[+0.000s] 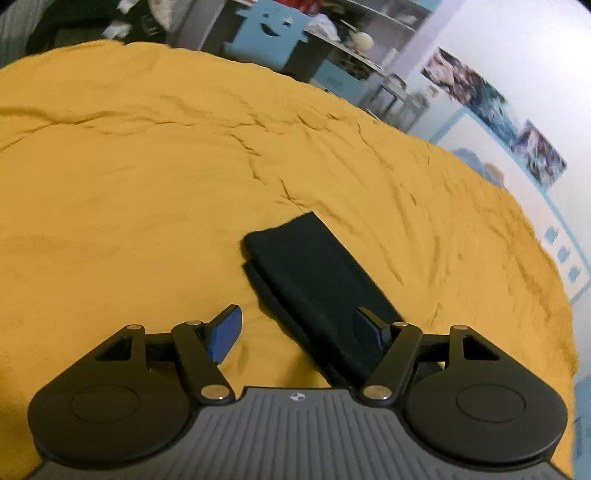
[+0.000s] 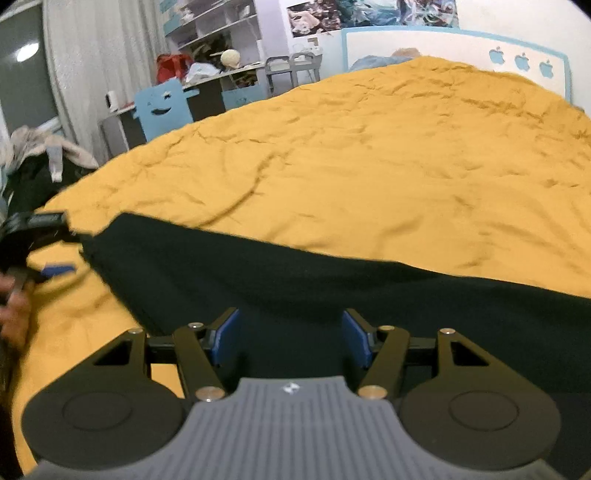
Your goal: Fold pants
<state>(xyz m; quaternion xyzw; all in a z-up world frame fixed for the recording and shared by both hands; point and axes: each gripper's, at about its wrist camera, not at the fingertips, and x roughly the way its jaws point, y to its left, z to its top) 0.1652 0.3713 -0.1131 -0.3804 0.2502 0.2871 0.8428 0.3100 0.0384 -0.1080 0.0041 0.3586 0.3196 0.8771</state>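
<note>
Spreading wide above the yellow bedspread (image 1: pixel 184 166), the left claw (image 1: pixel 299 332) has nothing between its blue pads (image 1: pixel 225 338); one pad hangs over bare bedspread and the other over the near end of the black pants (image 1: pixel 314 280), with no cloth pinched as far as the picture shows. From that claw, the pants run away as a narrow dark strip with a doubled far end, which suggests the legs are already laid one on the other lengthwise. The right claw (image 2: pixel 291 341) is also parted, its pads (image 2: pixel 356 341) standing over dark cloth that fills the gap beneath them; they do not seem to press on it, though blur makes contact hard to rule out. Beyond the right claw the pants (image 2: pixel 332 295) stretch as a long band across the bedspread (image 2: pixel 369 166), reaching the other claw (image 2: pixel 51 258) and a hand (image 2: pixel 14 314) at the left edge. Farther from the pants stand a blue smiling chair (image 2: pixel 162 107) and cluttered shelves (image 2: pixel 214 22). By my reading the lengthwise fold is done; the crosswise folds, bringing one end toward the other, remain.
</note>
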